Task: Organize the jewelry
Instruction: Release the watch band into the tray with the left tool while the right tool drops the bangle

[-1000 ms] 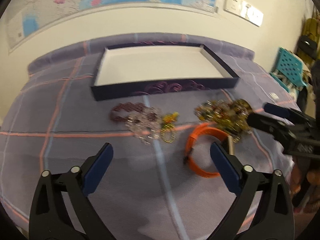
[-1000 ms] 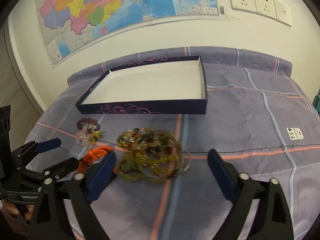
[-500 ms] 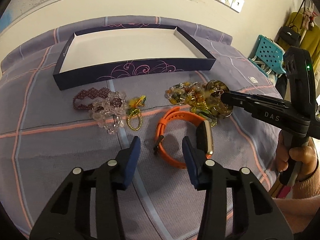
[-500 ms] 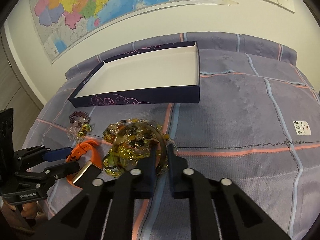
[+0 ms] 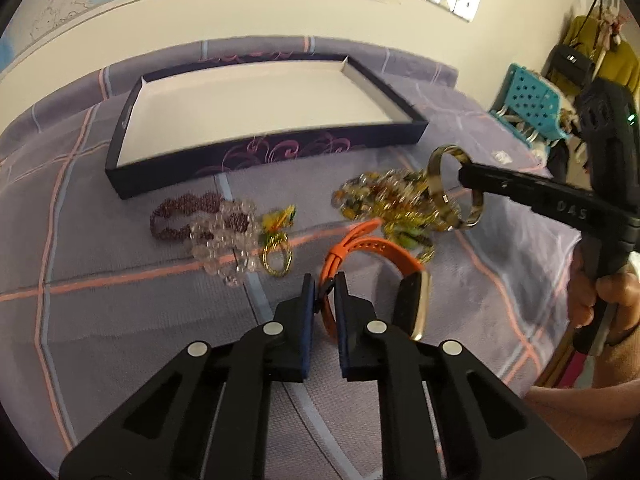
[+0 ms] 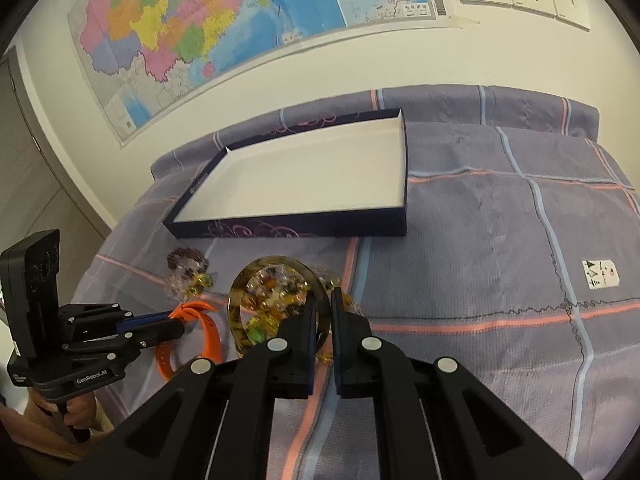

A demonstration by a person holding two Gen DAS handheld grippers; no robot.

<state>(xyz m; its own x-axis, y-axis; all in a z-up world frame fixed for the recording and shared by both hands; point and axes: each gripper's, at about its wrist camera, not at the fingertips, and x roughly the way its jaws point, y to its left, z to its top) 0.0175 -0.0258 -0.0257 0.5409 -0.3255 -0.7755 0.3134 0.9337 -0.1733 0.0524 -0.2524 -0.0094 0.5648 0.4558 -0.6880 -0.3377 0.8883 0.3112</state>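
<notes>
L hand-held gripper point(image 5: 321, 285) is pinched on the orange watch strap point(image 5: 362, 245), which lies on the bed point(image 6: 500, 240). R hand-held gripper point(image 6: 322, 300) is clamped on the amber bangle point(image 6: 276, 304), lifted clear of the bead pile point(image 5: 384, 200). Step in hand, I judge: pick-up w/ both, pre-transfer. Next: carry both to 12 o'clock and drop them in the empty tray point(image 5: 264, 148), apart from each other. The purple and clear bracelets point(image 5: 208, 224) at 10 o'clock remain. Writing: "GenRoboLAI" approx. on L tool, "DAS" on R; white tag point(image 6: 600, 274) shows symbols only.
</notes>
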